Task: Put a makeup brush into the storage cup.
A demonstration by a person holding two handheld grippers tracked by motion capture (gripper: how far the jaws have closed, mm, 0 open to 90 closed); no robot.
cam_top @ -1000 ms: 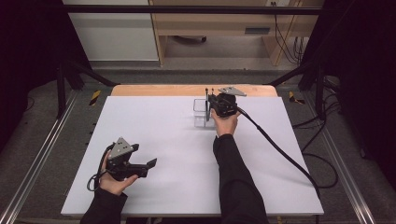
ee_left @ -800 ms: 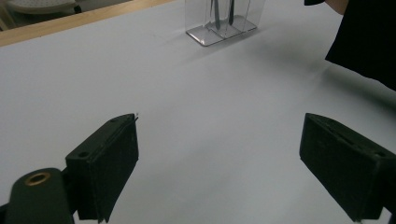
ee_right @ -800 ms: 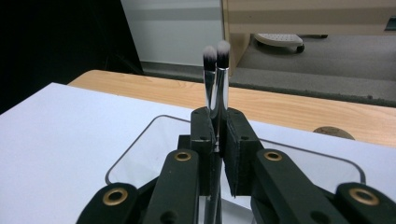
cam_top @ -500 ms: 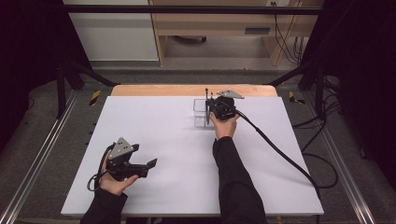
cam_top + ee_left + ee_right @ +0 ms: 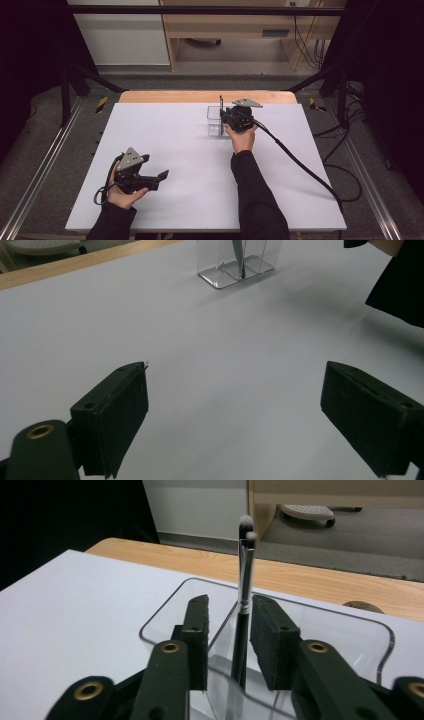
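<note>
A slim black make-up brush with a pale tip stands upright in a clear acrylic organizer at the table's far middle. My right gripper reaches over the organizer's rim with the brush between its jaws. The jaws have just been opening; a gap shows on the left side and the handle stands close by the right pad. From above, the right gripper sits at the organizer with the brush rising beside it. My left gripper rests open near the front left, its own view showing nothing between the jaws.
The white tabletop has a wooden strip along its far edge. The right gripper's cable trails across the table to the right. The left gripper view shows the organizer far ahead and a dark sleeve at right.
The right gripper has drawn back very slightly toward the person while the brush stays upright in the organizer. The left hand has not moved.
</note>
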